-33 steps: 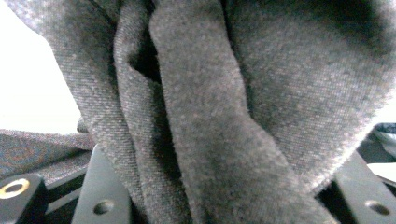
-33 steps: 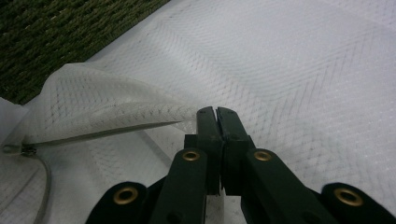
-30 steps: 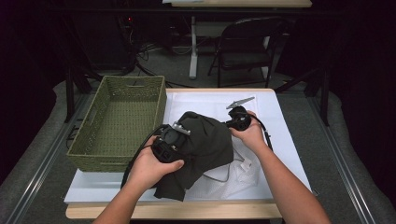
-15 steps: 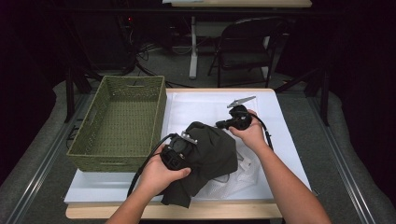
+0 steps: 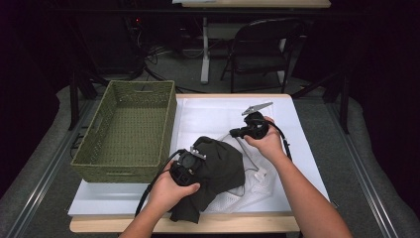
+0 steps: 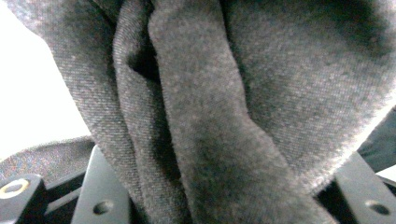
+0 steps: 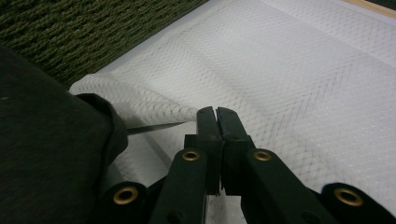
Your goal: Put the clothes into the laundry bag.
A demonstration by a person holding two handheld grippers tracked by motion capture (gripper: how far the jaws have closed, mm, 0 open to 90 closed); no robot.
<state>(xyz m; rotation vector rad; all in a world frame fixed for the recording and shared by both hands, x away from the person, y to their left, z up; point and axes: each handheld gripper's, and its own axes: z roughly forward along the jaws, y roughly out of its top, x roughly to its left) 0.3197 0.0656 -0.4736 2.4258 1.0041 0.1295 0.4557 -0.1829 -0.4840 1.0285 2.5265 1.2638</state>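
**Mia:** What is the left gripper point(image 5: 187, 166) doing?

**Ben:** It has a fold of the dark cloth point(image 5: 218, 171) between its jaws. In the left gripper view the cloth point(image 6: 224, 116) bunches up thick between the two black jaws, so they stand part way apart with the cloth squeezed in the middle.

**Mia:** Where is the dark cloth?

**Ben:** It sits just to the right of the green basket point(image 5: 130, 130), near the basket's front corner. It lies in a heap on top of a white mesh bag point(image 5: 247, 191). The bag pokes out from under the cloth on the side away from the basket.

**Mia:** And the right gripper point(image 5: 236, 132)?

**Ben:** Its jaws are pressed tight together. In the right gripper view the right gripper point(image 7: 216, 116) has its tips pinching the edge of the white mesh bag point(image 7: 154, 105), which is pulled up into a little ridge there. The dark cloth point(image 7: 51, 154) is right beside it, and the basket point(image 7: 93, 32) is behind.

**Mia:** Is the right gripper near the basket too?

**Ben:** It is farther from the basket than the cloth is, past the cloth's back edge. It all rests on the white table top point(image 5: 213, 109) beside the basket.
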